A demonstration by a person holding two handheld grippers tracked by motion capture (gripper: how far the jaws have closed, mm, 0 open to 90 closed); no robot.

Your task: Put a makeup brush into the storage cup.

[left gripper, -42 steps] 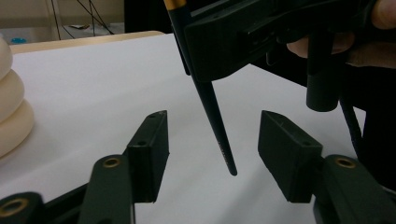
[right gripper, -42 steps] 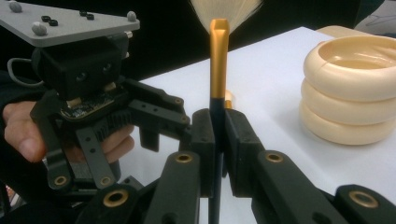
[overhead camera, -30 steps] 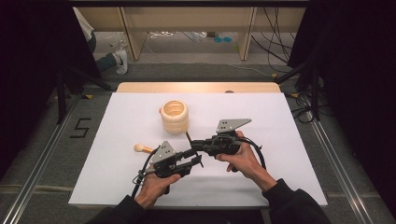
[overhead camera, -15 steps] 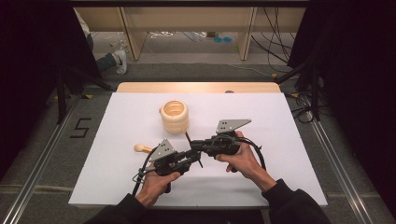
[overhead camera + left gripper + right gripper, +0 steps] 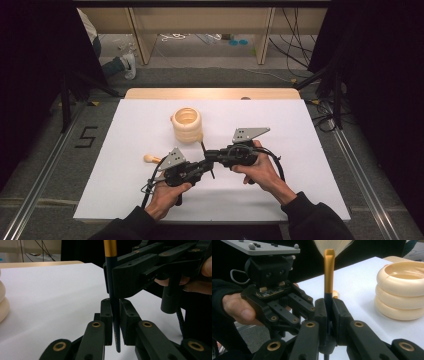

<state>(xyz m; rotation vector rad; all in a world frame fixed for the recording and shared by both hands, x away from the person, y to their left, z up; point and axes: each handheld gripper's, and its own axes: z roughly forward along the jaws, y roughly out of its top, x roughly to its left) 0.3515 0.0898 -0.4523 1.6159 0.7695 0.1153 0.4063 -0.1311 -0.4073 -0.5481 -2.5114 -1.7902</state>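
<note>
The left hand-held gripper (image 5: 200,169) and the right hand-held gripper (image 5: 214,156) both clamp one paintbrush (image 5: 328,272), upright above the white table (image 5: 310,150). This seems a handover between hands. Next, one must release without tilting the brush. The ringed cream holder (image 5: 187,125) stands near behind.

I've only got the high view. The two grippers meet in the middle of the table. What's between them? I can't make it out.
Observer: A paintbrush, with a dark handle, a gold ferrule and pale bristles fanning out at the top.
Operator: Is the right one actually gripping it?
Observer: Yes. The right gripper is shut on the handle just under the ferrule.
Operator: And the left?
Observer: The left gripper is shut on the handle too, nearer its tapered end, which pokes out past the jaws.
</note>
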